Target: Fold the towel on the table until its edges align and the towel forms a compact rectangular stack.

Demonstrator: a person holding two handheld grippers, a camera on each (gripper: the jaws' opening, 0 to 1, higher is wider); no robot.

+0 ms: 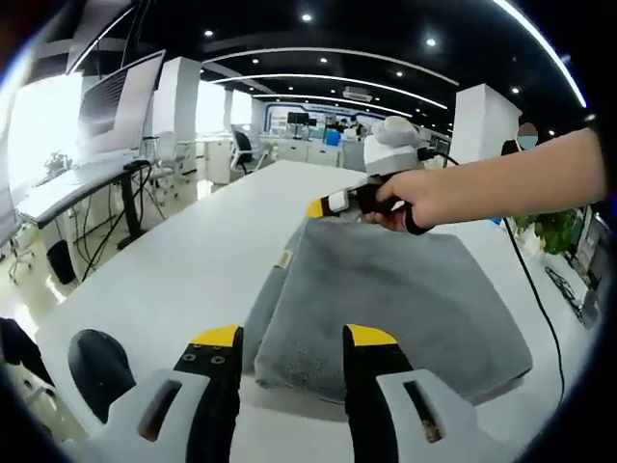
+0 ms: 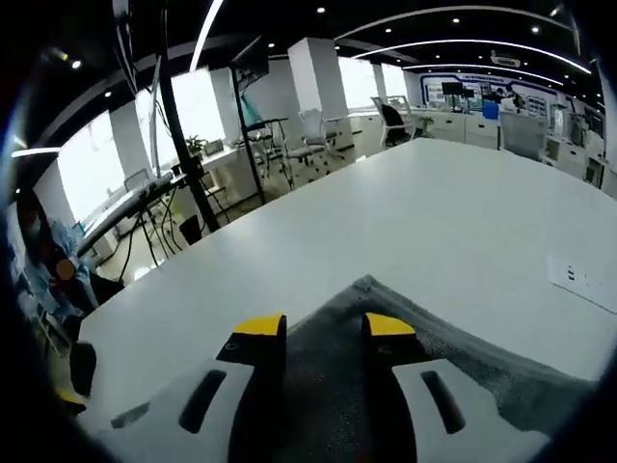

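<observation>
- The towel (image 1: 386, 299) lies on the white table (image 1: 193, 270), already doubled into a thick grey rectangle; layered edges show along its near-left side, with a small label at that edge.
- In the left gripper view, the left gripper (image 1: 289, 338) hovers off the towel's near edge. Its jaws stand spread, with nothing between them.
- In the same view, the right gripper (image 1: 333, 204), held in a hand (image 1: 424, 198), sits at the towel's far corner. Whether its tips grip cloth cannot be told from this angle.
- In the right gripper view, the right gripper (image 2: 323, 328) points across the towel (image 2: 405, 347) toward its corner, with bare table (image 2: 386, 222) beyond. The jaws stand apart over the cloth; no pinch is visible.
- Handling judgement: the towel reads as soft, limp and light, with a plush, non-slip pile. It is not fragile. It will sag and drape when lifted and will not hold an edge by stiffness.
- Grip judgement: take hold at the corners, pinching all stacked layers together, one gripper per corner of the same edge. A single-layer pinch is likely to peel the fold open.
- Risk judgement: uneven lift at the two corners would skew the edges; the thick folded edge may need wide jaw spread before closing.
</observation>
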